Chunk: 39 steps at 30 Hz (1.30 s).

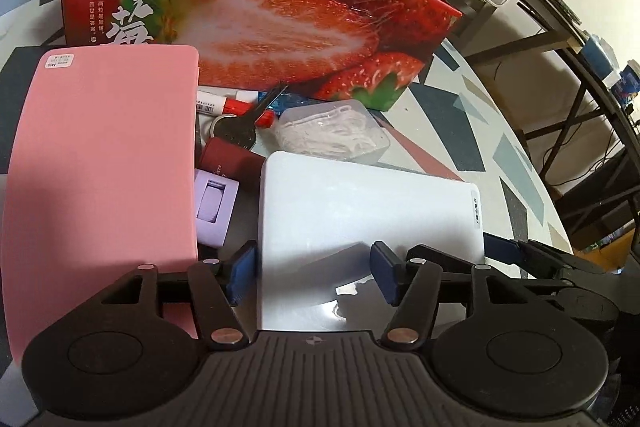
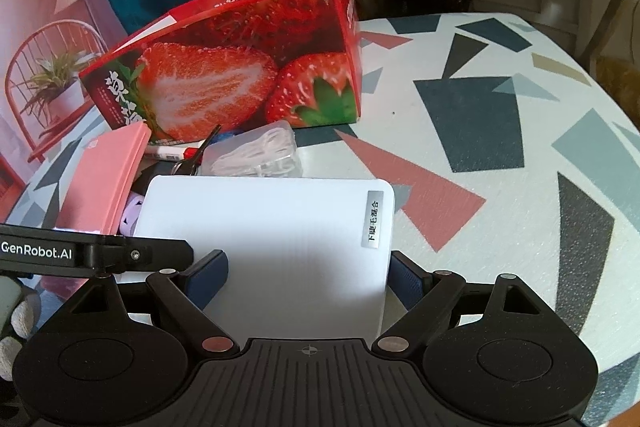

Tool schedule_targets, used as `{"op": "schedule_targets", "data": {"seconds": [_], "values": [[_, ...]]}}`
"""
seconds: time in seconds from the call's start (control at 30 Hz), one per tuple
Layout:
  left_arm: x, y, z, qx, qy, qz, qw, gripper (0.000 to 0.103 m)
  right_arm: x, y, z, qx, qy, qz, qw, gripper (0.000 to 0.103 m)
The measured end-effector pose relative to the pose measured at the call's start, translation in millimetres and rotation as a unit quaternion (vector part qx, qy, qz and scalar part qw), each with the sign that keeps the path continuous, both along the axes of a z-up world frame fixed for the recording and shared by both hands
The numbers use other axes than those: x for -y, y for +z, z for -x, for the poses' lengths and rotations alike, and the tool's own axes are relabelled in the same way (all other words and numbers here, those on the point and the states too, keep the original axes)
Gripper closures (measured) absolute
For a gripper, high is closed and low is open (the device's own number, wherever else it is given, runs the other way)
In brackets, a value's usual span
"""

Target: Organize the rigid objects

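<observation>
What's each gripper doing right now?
Left gripper: open, holding nothing, jaws over the near left corner of the white box.
Right gripper: closed on the white box, one pad at each side edge.

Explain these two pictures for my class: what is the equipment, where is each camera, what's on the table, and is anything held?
A person holds two hand grippers, each with two fingers and a wide-angle camera looking along them. One picture comes from the left gripper, the other from the right gripper.

On the patterned table stands a strawberry carton. In front of it lie a pink case, a white case, a clear plastic box, a key, marker pens and a lilac box.

The left gripper is open over the white case's left edge. The right gripper sits at the case's right edge; whether it grips cannot be told.
</observation>
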<state>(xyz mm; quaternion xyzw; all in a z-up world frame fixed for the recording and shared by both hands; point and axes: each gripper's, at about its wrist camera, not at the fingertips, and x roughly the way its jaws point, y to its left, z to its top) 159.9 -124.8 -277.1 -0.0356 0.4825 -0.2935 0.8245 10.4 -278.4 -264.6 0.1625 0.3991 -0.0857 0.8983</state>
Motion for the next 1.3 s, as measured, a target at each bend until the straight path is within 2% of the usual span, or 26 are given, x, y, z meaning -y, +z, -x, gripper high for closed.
{"op": "schedule_targets", "data": {"seconds": [0.1, 0.4, 0.7, 1.1, 1.3], "values": [[-1, 0, 1, 0.001, -0.001, -0.001, 1.0000, 0.039, 1, 0, 1, 0.001, -0.001, -0.006, 1.000, 0.020], [-8, 5, 4, 0.003, 0.008, 0.002, 1.0000, 0.035, -1, 13, 6, 0.021, -0.005, -0.008, 1.000, 0.037], [-17, 16, 11, 0.019, 0.012, 0.007, 0.9997, 0.034, -6, 29, 7, 0.038, 0.000, 0.004, 0.999, 0.040], [-32, 52, 28, 0.085, 0.027, 0.029, 0.9956, 0.032, -23, 65, 10, 0.077, 0.020, 0.041, 0.996, 0.041], [-36, 78, 36, 0.141, 0.024, 0.016, 0.9895, 0.031, -32, 88, 8, 0.101, 0.036, 0.060, 0.992, 0.042]]}}
